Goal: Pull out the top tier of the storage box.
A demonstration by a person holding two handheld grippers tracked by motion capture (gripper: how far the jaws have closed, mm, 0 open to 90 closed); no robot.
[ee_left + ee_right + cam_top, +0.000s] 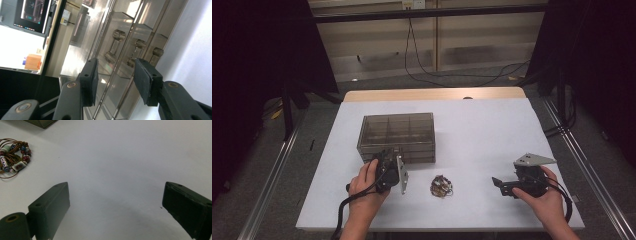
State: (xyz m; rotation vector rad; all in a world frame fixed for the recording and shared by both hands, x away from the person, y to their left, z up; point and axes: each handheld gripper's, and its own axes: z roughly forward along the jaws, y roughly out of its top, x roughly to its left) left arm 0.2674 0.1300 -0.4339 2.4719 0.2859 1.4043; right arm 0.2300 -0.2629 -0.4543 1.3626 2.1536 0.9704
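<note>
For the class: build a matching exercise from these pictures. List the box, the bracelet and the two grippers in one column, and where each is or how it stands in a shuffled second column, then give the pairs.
1. clear compartment box
2. beaded bracelet
3. left gripper
4. right gripper

A. fingers wide apart over bare white table
B. on the table between the two hands
C. at the box's front wall, turned sideways
D. behind the left hand

Pairs: 1-D, 2-B, 3-C, 4-A

In the high view we cannot tell whether the left gripper [388, 159] touches the clear box [397, 136] at the near-left of the worktop [492, 130]. The bead bracelet [12, 155] is cut by the left edge in the right gripper view.
</note>
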